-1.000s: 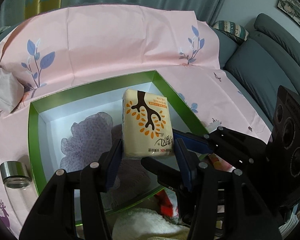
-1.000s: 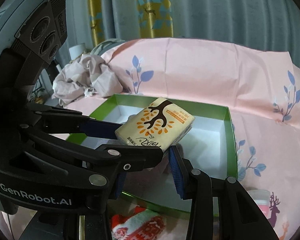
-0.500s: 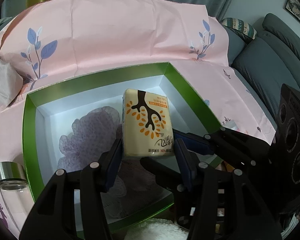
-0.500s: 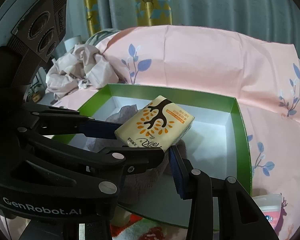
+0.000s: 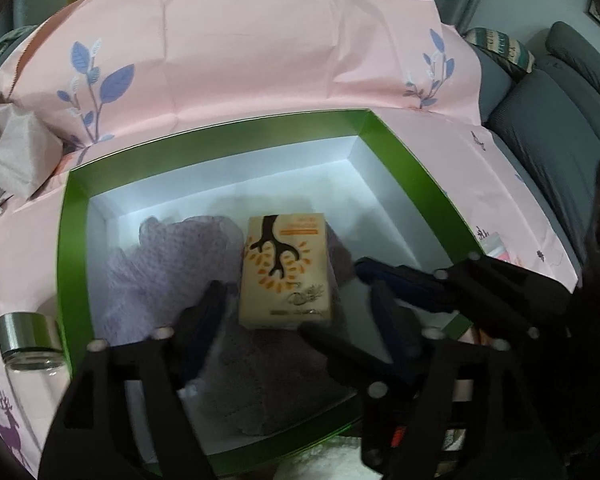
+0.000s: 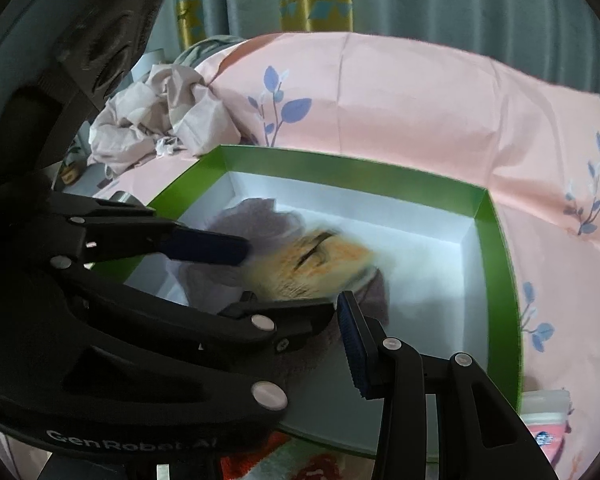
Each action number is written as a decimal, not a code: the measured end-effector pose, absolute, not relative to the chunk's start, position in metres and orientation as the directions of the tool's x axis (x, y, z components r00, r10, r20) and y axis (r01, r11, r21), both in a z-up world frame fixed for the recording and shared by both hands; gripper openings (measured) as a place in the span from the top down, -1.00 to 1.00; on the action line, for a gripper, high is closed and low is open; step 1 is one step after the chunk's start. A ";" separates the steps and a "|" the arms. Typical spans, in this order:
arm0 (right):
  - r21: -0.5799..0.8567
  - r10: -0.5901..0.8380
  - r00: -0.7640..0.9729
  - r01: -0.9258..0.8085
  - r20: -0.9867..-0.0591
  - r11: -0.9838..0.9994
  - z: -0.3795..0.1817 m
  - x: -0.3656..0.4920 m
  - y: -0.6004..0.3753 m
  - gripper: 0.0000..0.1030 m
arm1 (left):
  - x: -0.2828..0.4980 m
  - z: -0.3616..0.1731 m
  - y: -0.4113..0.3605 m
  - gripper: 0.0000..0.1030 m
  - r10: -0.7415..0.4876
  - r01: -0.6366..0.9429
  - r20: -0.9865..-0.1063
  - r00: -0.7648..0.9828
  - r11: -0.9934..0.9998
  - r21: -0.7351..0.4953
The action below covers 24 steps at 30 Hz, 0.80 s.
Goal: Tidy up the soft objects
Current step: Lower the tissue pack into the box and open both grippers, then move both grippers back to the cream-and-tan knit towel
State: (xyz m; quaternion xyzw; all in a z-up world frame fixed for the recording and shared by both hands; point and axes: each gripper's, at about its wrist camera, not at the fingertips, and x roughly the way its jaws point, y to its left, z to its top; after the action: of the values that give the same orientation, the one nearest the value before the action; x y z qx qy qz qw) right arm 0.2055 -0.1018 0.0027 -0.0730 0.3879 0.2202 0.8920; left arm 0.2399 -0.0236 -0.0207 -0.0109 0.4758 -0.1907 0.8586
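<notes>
A yellow tissue pack with a brown tree print lies free in the green-rimmed box, on top of a lilac mesh cloth. My left gripper hangs just above and behind the pack with its jaws open wide. In the right wrist view the pack is a blur, dropping onto the cloth. My right gripper is over the box's near side; only its right finger shows clearly behind the left gripper's arm, and its jaws stand apart and empty.
A glass jar with a steel lid stands left of the box. Crumpled grey cloth lies at the far left. A pink packet lies right of the box. A red-and-white knit item lies near the front. A grey sofa is at right.
My left gripper opened and let go of the tissue pack, which dropped onto the lilac cloth in the box. Both grippers moved further over the box.
</notes>
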 end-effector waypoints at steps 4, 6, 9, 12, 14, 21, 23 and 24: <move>0.033 0.306 0.614 -0.414 -0.728 0.909 0.006 0.202 -0.108 0.08 | 0.231 -0.010 -0.023 -0.85 -0.282 0.312 -0.809 0.515 0.941 -0.130; 0.025 0.288 0.623 -0.396 -0.727 0.918 0.009 0.197 -0.112 -0.06 | 0.225 -0.004 -0.023 -0.97 -0.256 0.307 -0.800 0.542 0.947 -0.094; 0.013 0.275 0.642 -0.381 -0.716 0.924 0.017 0.184 -0.118 -0.23 | 0.215 0.007 -0.021 -0.98 -0.234 0.305 -0.784 0.575 0.951 -0.060; 0.022 0.258 0.665 -0.341 -0.701 0.940 0.027 0.168 -0.128 -0.39 | 0.201 0.016 -0.019 -0.98 -0.216 0.304 -0.762 0.610 0.952 -0.026; 0.039 0.250 0.678 -0.310 -0.691 0.950 0.032 0.159 -0.134 -0.48 | 0.191 0.021 -0.018 -0.98 -0.205 0.294 -0.747 0.633 0.956 -0.013; 0.095 0.265 0.703 -0.272 -0.660 0.958 0.053 0.115 -0.146 -0.53 | 0.154 0.038 -0.014 -0.98 -0.213 0.278 -0.711 0.670 0.960 -0.026; 0.097 0.273 0.705 -0.280 -0.654 0.955 0.058 0.103 -0.145 -0.53 | 0.143 0.044 -0.015 -0.98 -0.215 0.276 -0.699 0.682 0.961 -0.027; 0.096 0.276 0.707 -0.285 -0.651 0.954 0.061 0.096 -0.144 -0.53 | 0.138 0.047 -0.015 -0.98 -0.216 0.275 -0.693 0.687 0.961 -0.026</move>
State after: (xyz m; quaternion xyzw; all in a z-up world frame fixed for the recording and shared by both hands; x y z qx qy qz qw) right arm 0.0955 -0.1444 0.0612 -0.0059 0.3513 0.1518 0.9239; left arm 0.1377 -0.0149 0.0468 0.0401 0.3720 -0.1338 0.9177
